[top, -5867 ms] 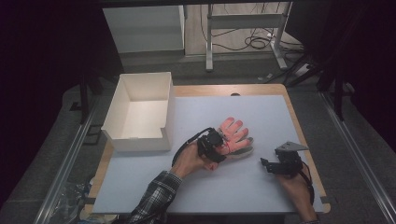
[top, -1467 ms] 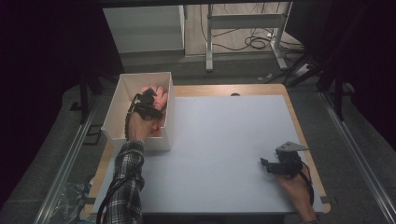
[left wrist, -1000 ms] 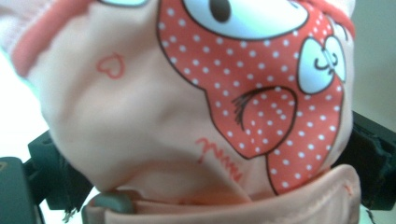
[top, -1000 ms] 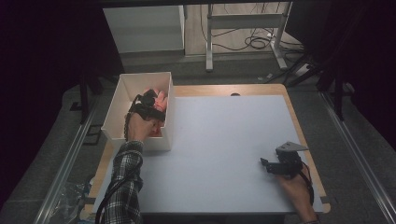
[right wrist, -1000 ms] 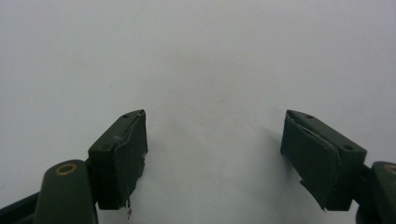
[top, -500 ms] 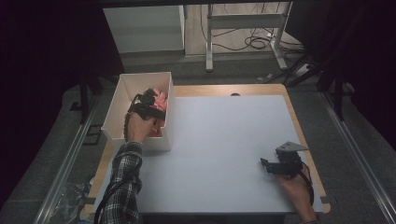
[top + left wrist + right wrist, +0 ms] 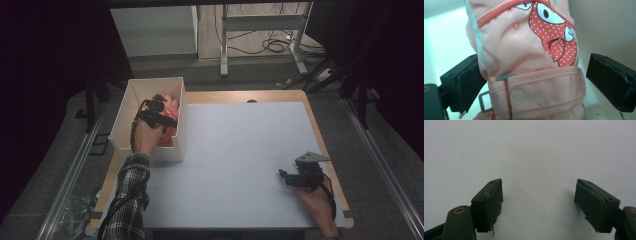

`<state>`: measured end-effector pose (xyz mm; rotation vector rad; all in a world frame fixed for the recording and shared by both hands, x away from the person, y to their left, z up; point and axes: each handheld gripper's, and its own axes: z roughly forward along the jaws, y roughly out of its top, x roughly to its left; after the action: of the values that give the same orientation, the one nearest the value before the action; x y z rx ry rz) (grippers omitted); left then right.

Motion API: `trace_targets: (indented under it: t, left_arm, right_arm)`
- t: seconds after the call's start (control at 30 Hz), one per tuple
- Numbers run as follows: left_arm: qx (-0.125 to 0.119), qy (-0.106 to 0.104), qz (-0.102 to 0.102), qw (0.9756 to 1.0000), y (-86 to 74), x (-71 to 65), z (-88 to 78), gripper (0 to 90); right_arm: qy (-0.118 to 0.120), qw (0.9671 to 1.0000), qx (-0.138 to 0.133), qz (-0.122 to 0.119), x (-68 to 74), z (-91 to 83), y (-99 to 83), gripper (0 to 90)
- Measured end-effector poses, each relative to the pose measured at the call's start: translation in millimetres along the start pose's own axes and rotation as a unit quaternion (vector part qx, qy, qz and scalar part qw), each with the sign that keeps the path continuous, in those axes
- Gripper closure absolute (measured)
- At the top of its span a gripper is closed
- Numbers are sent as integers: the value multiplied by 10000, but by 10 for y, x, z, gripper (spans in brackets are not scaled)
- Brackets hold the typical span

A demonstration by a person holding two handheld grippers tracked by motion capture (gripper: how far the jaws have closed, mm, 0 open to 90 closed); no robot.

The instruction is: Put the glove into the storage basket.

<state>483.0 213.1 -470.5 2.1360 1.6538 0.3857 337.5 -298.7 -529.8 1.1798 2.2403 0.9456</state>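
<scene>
A peach-pink child's glove (image 7: 529,62) with a red dotted owl and a wrist strap lies inside the white box (image 7: 150,82) at the table's left rear. In the high view the glove (image 7: 171,106) shows beside my left gripper (image 7: 161,109), which reaches down into the box. In the left gripper view my left gripper (image 7: 536,82) is open, its jaws spread wide on either side of the glove's cuff; the left jaw touches the fabric and the right one stands just off it. My right gripper (image 7: 286,178) rests open near the front right, with bare mat between its jaws (image 7: 538,202).
A pale grey mat (image 7: 240,150) covers most of the wooden tabletop. The box's right wall (image 7: 181,125) stands between the glove and the mat. Beyond the table's far edge are desk legs and cables on the floor.
My left gripper carried the glove from the middle of the mat into the box. Over the last second and a half it has barely moved. The right gripper has stayed put.
</scene>
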Motion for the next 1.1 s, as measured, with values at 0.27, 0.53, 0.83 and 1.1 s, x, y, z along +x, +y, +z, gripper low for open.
trace_targets:
  t: [0.27, 0.53, 0.83, 1.1]
  left_arm:
    - [-155, 19, 79, 9998, -9, -6, -101, 39]
    - [-354, -34, 164, 9992, 2, -46, -239, 39]
    - [-537, -114, 315, 9980, 20, -124, -380, 40]
    - [-634, -271, 321, 9971, -2, -149, -490, 51]
  right_arm:
    - [0, 10000, 1, 1, 0, 0, 0, 231]
    - [-1, 10000, 1, 0, 1, 0, 0, 232]
    - [-1, 10000, 2, 3, 1, 0, 0, 231]
    - [-2, 10000, 3, 1, 1, -1, 0, 231]
